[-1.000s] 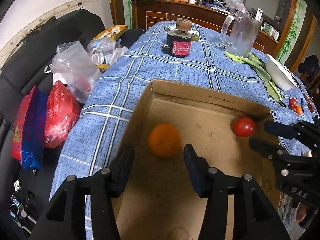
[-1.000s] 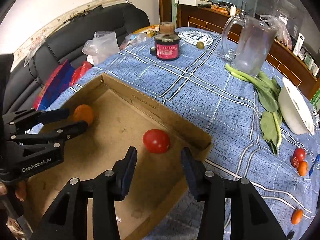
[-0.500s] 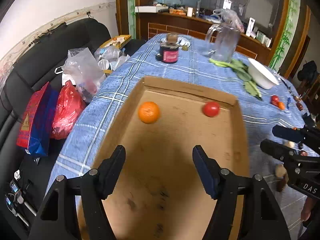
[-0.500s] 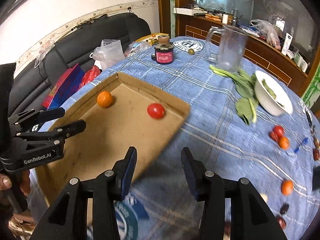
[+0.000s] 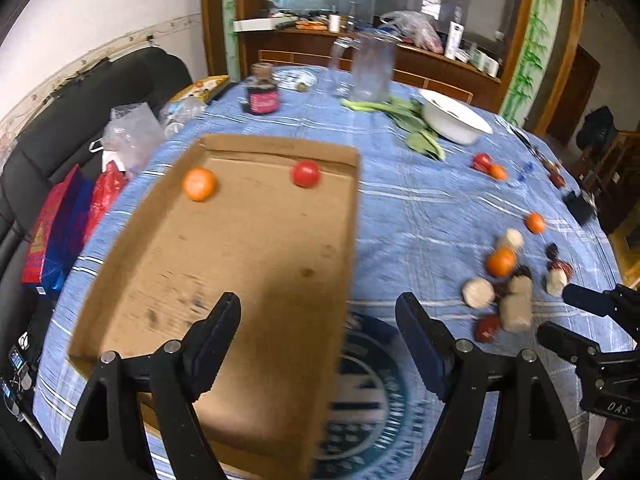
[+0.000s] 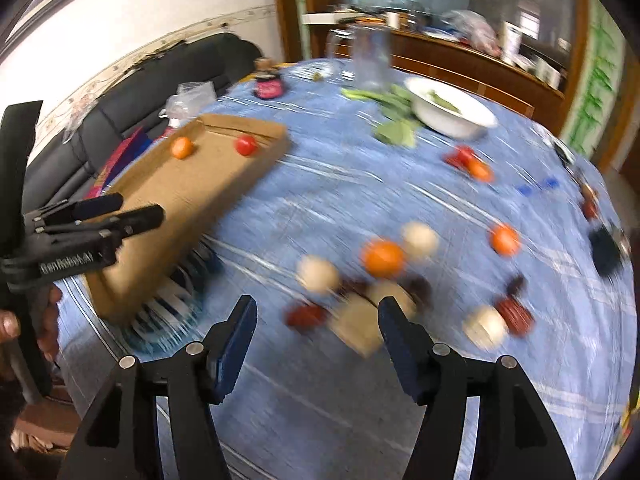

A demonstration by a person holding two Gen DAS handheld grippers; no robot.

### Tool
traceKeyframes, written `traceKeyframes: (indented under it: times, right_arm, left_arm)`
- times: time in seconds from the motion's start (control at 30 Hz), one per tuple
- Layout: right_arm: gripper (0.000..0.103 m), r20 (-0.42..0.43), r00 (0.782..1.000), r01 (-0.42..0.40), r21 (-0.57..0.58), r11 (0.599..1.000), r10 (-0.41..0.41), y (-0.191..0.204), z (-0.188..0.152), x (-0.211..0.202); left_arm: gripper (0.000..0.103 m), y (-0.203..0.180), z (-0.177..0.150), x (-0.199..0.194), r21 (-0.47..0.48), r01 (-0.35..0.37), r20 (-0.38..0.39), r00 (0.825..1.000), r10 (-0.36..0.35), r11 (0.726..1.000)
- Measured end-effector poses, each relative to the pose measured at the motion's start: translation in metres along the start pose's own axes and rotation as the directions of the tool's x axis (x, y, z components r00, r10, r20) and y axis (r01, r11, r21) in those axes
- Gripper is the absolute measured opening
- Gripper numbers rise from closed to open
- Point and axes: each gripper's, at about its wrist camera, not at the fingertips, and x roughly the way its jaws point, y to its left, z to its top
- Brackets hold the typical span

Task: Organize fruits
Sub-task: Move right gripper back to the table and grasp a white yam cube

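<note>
**Both claws empty, fruit split between tray and cloth**

The left claw [image 5: 318, 344] hangs over the near right edge of the shallow cardboard tray [image 5: 172, 280]; its jaws have just been opening and stand apart with nothing between them. The right claw [image 6: 314, 336] is poised above a loose cluster of fruit on the desk [image 6: 360, 184], which wears a blue checked cloth. Its jaws have also just been opening and grasp nothing; the blurred pieces show beyond the tips, not pressed by the pads.

Inside the tray, at its far end, lie an orange [image 5: 199, 184] near the left wall and a tomato [image 5: 306, 173] near the far wall, well apart from each other.

To the right of the tray on the cloth sits the cluster: a second orange [image 6: 383, 258], several pale round pieces [image 6: 318, 274] and dark red ones [image 6: 306, 316], too smeared by motion to name more exactly. A small orange fruit [image 6: 505, 239] lies apart farther right. Farther back, a red fruit and an orange one [image 5: 489, 165] sit touching.

At the far side of the desk stand a white bowl [image 5: 456, 120], leafy greens [image 5: 412, 128] beside it, a clear glass pitcher [image 5: 370, 68] and a dark jar with a red label [image 5: 262, 90]. A black sofa [image 5: 80, 116] with plastic bags runs along the left.
</note>
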Motion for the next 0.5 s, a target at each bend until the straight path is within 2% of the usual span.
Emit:
traceKeyframes:
  times: [0.23,0.37,0.5]
  right_arm:
    - [0.067,-0.006,0.995,0.104,0.078,0.991,-0.104,-0.081,-0.039,-0.018]
    - [0.067,-0.012,0.997,0.078,0.110,0.991,-0.077,-0.107,-0.048,-0.012]
    - [0.067,-0.013,0.999,0.041,0.122,0.992,-0.040,-0.116,-0.048,0.002]
  left_arm:
    - [0.079,-0.058,-0.015,0.007,0.075,0.039,-0.044,0.998,-0.036,0.996]
    - [0.079,-0.082,-0.024,0.010,0.120,0.048,-0.070,0.997,-0.040,0.992]
    - [0.079,-0.096,-0.034,0.011,0.146,0.061,-0.101,0.994,-0.047,0.987]
